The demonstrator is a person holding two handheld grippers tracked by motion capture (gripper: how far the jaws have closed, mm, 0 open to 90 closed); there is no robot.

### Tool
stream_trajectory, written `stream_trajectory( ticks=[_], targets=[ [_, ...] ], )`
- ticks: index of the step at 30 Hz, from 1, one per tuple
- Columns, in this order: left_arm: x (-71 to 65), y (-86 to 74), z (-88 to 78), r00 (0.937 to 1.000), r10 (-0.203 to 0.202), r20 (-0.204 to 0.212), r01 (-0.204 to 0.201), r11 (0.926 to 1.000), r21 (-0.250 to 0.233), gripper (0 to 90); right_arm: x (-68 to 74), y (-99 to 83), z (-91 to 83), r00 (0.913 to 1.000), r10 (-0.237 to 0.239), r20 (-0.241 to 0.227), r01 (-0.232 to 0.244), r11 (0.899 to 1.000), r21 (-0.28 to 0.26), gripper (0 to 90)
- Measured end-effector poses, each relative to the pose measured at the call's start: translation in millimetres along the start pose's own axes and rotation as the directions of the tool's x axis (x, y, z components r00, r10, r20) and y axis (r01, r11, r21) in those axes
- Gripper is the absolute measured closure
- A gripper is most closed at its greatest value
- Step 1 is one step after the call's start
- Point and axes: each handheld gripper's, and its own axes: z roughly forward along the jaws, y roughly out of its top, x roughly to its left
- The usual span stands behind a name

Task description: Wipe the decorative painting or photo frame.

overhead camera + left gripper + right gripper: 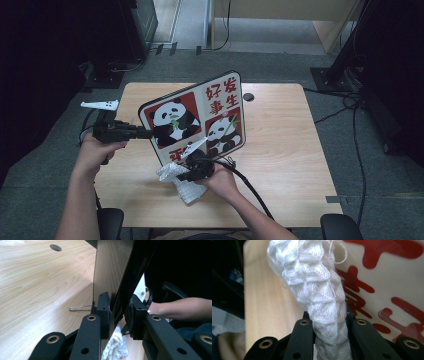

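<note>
Fingers of the left gripper [147, 133] are clamped on the left edge of a panda board [197, 117], one black pad [104, 312] on each face of the thin panel, as the left gripper view shows edge-on. Fingers of the right gripper [186, 172] are pinched shut on a white waffle-weave cloth [181, 181], which bunches up between the jaws and rises out of them in the right gripper view, pressed near the board's cream face [387, 290] with its red characters.

Seen from the high view, the board is held tilted above the middle of the wooden table [280, 165], its picture side facing the person. It shows two pandas on red squares and red Chinese characters on cream. Its lower edge is toward the near edge of the table, where the cloth meets it at the bottom, left of centre. Part of the cloth trails down onto the table just below the right hand [220, 182].

The left hand [97, 150] holds its gripper at the table's left edge. A small dark round hole [248, 96] sits near the far edge of the table. In the left gripper view a thin wire clip [80, 308] lies on the table just behind the board.
</note>
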Motion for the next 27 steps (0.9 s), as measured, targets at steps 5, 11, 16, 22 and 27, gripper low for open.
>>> stream_trajectory(
  ticks=[5,11,16,22,27],
  targets=[
    [-0.4,0.0,0.1,1.0,0.003,-0.004,-0.003,1.0,0.001,74.7,0.9,5.0,-10.4,1.0,-0.009,0.0,0.009,1.0,0.009,79.1],
    [-0.7,0.1,0.4,0.9999,0.004,-0.01,-0.004,1.0,-0.002,74.8,4.9,18.6,-27.7,0.9982,-0.052,-0.032,0.052,0.998,0.023,79.0],
    [-0.8,0.3,0.3,0.9999,0.006,-0.012,-0.006,1.0,-0.001,74.9,6.1,32.7,-44.4,0.9971,-0.069,-0.031,0.07,0.997,0.017,79.0],
    [-0.9,0.3,0.3,0.9999,0.007,-0.015,-0.007,1.0,-0.003,75.0,10.2,52.8,-67.3,0.9959,-0.089,-0.013,0.09,0.996,0.028,78.8],
    [-0.8,0.3,0.5,0.9999,0.006,-0.016,-0.007,1.0,-0.005,75.0,11.6,70.1,-87.7,0.9965,-0.083,-0.009,0.083,0.997,0.004,78.8]
  ],
)
